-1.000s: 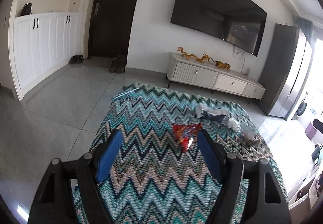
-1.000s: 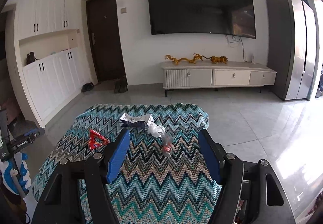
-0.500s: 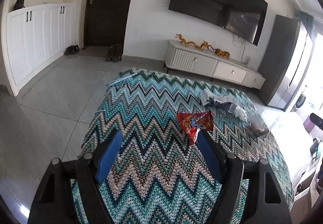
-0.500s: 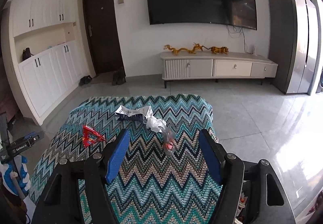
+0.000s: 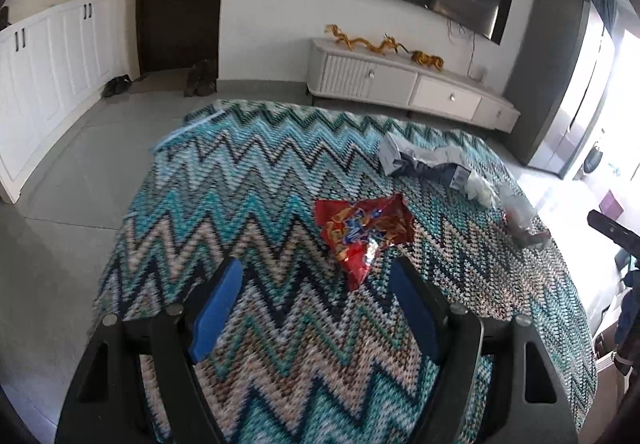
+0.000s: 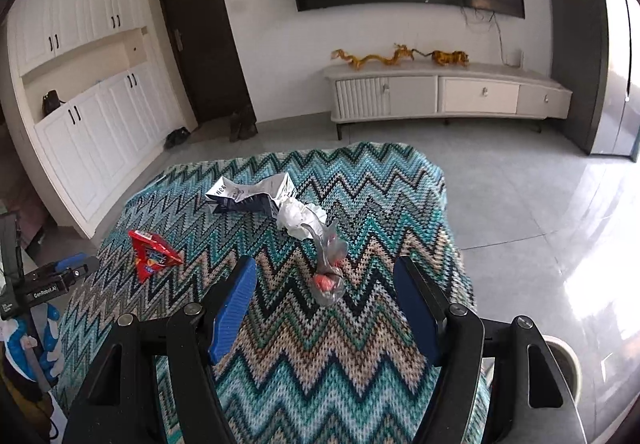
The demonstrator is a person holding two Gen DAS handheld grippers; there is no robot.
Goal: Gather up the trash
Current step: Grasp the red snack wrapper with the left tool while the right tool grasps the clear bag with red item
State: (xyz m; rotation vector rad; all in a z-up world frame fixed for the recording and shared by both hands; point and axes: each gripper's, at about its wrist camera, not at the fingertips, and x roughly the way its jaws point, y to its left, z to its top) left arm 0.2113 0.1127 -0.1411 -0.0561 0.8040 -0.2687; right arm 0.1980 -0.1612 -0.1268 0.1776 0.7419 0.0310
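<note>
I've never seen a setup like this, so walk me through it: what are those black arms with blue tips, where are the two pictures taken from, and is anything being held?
Those are two hand-held grippers, each with a camera looking along its blue-padded fingers. One picture comes from the left gripper, the other from the right gripper. Both are open and hold nothing. Below lies a zigzag blanket with trash: a red snack wrapper, a crumpled white-and-navy package, a white tissue wad and a clear plastic bag with something orange inside.

Daylight floods in from the right of both fisheye views, blown out white there and glaring off the glossy grey tiled floor [image 6: 560,204]. Edges bend and darken to black corners. The left wrist view is slightly motion-blurred.
</note>
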